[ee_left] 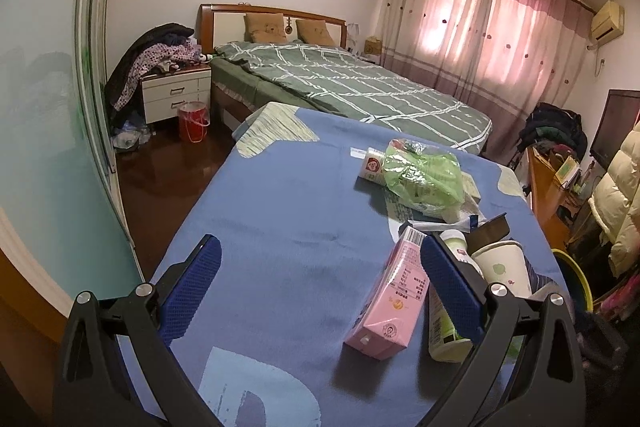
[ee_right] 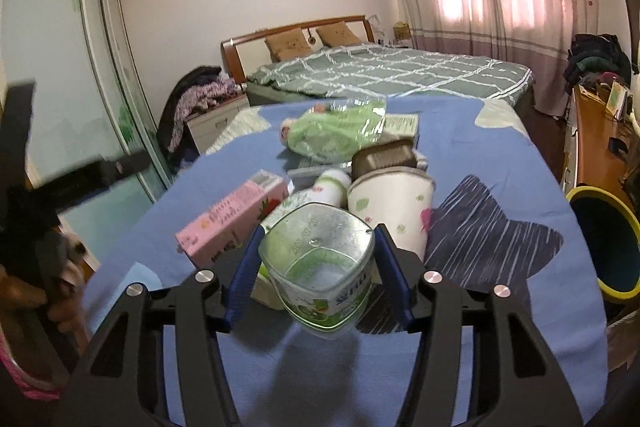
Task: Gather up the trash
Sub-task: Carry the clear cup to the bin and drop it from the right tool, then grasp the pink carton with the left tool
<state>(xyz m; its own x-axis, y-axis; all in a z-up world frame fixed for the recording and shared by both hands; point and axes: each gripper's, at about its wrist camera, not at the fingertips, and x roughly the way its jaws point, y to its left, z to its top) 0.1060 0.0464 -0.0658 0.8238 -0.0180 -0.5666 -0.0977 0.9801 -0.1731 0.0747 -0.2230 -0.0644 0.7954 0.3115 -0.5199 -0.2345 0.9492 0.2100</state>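
Left gripper [ee_left: 320, 291]: jaws spread wide over the blue cloth [ee_left: 280, 211], holding nothing; its right finger stands just right of the pink carton.

Pink carton [ee_left: 390, 293]: lying on its side, near, inside the left gripper's span against the right finger.

Green plastic bag [ee_left: 422, 179]: crumpled, farther back, draped over a small bottle [ee_left: 370, 165].

Right gripper [ee_right: 316, 263]: jaws clamped on the clear plastic bottle [ee_right: 320, 267], base toward the camera, one blue pad on each flank, raised above the cloth.

Paper cup [ee_right: 394, 203]: on its side just beyond the held bottle.

Bin [ee_right: 606, 239]: yellow-rimmed, far right, beside the cloth's edge.
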